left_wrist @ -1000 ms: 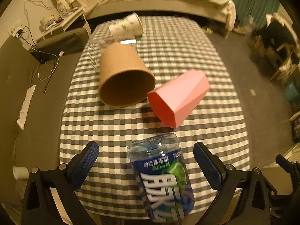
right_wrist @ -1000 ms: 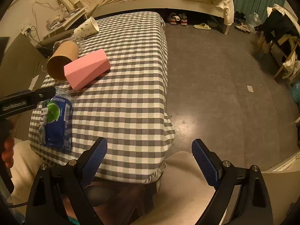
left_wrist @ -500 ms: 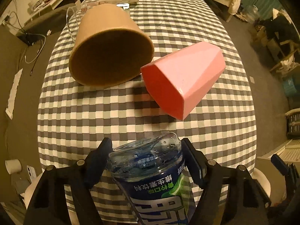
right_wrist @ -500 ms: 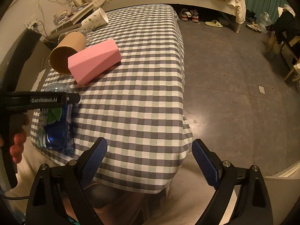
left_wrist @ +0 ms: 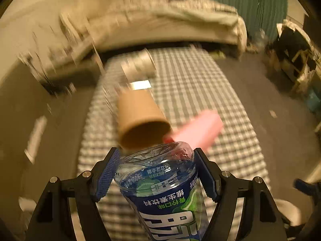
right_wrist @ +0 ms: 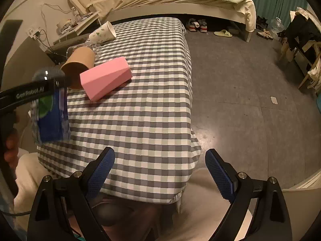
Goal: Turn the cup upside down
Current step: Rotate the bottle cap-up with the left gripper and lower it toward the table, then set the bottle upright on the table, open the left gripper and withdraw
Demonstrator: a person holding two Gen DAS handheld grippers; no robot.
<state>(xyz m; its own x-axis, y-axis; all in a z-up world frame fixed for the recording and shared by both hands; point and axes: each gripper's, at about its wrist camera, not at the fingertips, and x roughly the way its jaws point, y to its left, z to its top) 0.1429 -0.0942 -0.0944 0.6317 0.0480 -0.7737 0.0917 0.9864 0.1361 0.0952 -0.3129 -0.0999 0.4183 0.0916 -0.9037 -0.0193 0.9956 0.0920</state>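
Between the left gripper's fingers the clear plastic cup sits clamped and lifted, thin wall likely to crush or slip mid-flip; right gripper fingers apart, empty.

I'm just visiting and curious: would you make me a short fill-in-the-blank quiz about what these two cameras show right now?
1. The left gripper is shut on a clear cup with a ____ label.
2. The right gripper holds ____.
3. The pink cup lies on its ____.
4. The tablecloth has a ____ pattern.

Missing words: blue; nothing; side; checked
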